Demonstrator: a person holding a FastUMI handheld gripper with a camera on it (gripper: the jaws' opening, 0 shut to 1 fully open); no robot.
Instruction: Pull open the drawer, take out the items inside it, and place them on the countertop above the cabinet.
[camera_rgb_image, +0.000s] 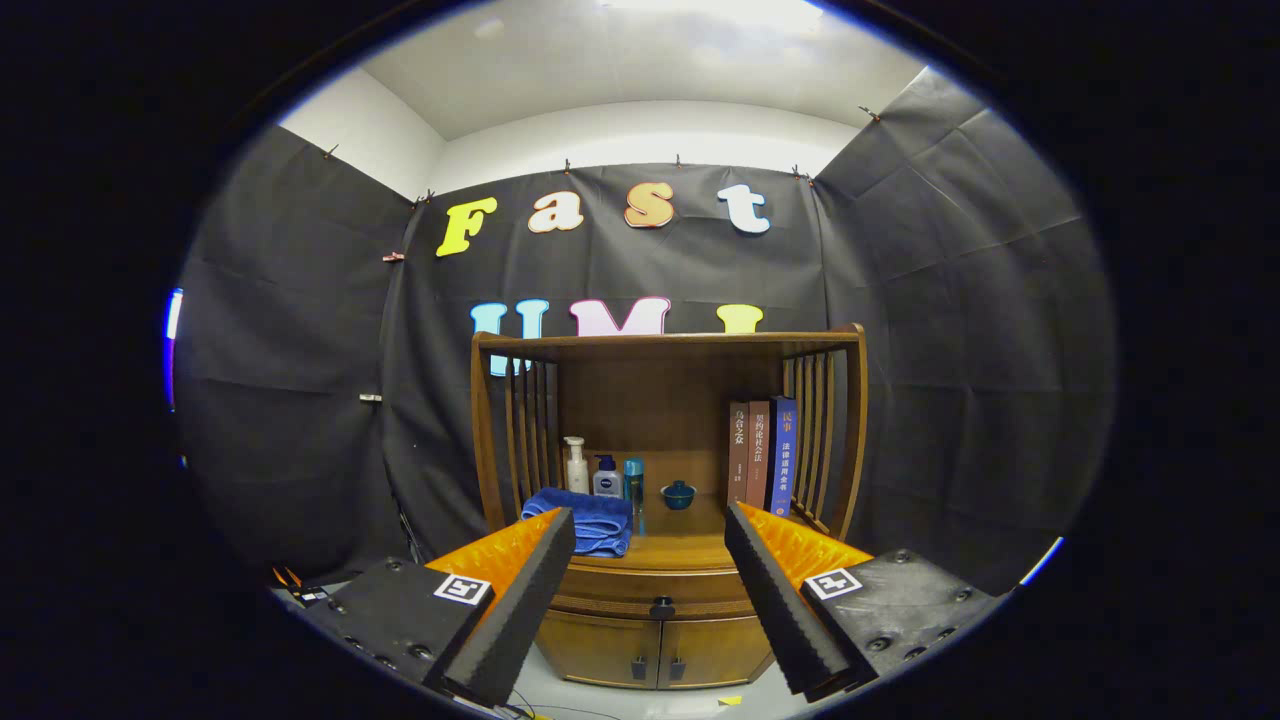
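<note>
Drawer (655, 590) is closed, its dark knob (662, 607) at 6 o'clock from the surface (680, 552), between the claw's (650, 525) fingers. What is inside is hidden. The claw is wide open, holding nothing, well apart from the cabinet (660, 640). A blue towel (590, 520) is partly covered by one finger.

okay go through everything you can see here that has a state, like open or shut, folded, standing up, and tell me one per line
drawer: shut, knob facing the gripper
cabinet doors: both shut
gripper: open, fingers apart, short of the drawer, holding nothing
towel: folded, lying on the countertop
bottles: three, upright, behind the towel
small bowl: upright on the countertop
books: three, standing upright against the right rail
</note>
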